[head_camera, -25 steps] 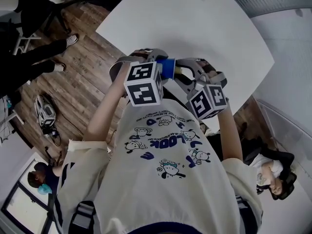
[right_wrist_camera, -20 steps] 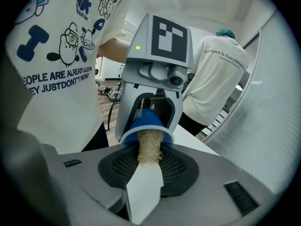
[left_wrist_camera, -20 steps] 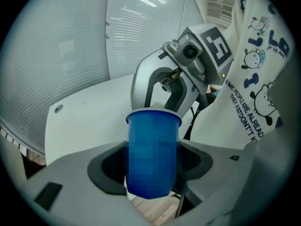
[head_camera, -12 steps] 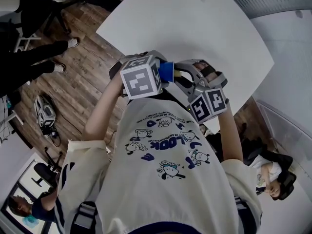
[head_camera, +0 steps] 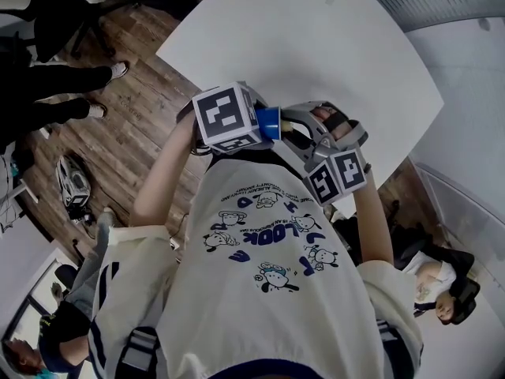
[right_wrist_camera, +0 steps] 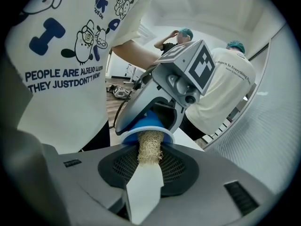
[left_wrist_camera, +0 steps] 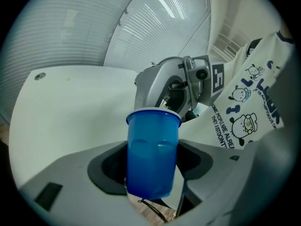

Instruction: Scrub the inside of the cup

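1. The flat white handle of a scrubber (right_wrist_camera: 149, 147) is clamped between the narrowly parted jaws of the right tool (right_wrist_camera: 148, 173). Its fibrous head is pushed into the mouth of the blue cup (right_wrist_camera: 141, 123), and its tip is hidden inside.
2. The cup is gripped around its body by the widely spread jaws of the left tool (left_wrist_camera: 153, 175) and is held in the air. Its interior cannot be seen.
3. In the head view, the cup is mostly covered by the left tool's marker cube (head_camera: 227, 117).
4. The white worktop (head_camera: 316, 38) is seen beyond both tools.
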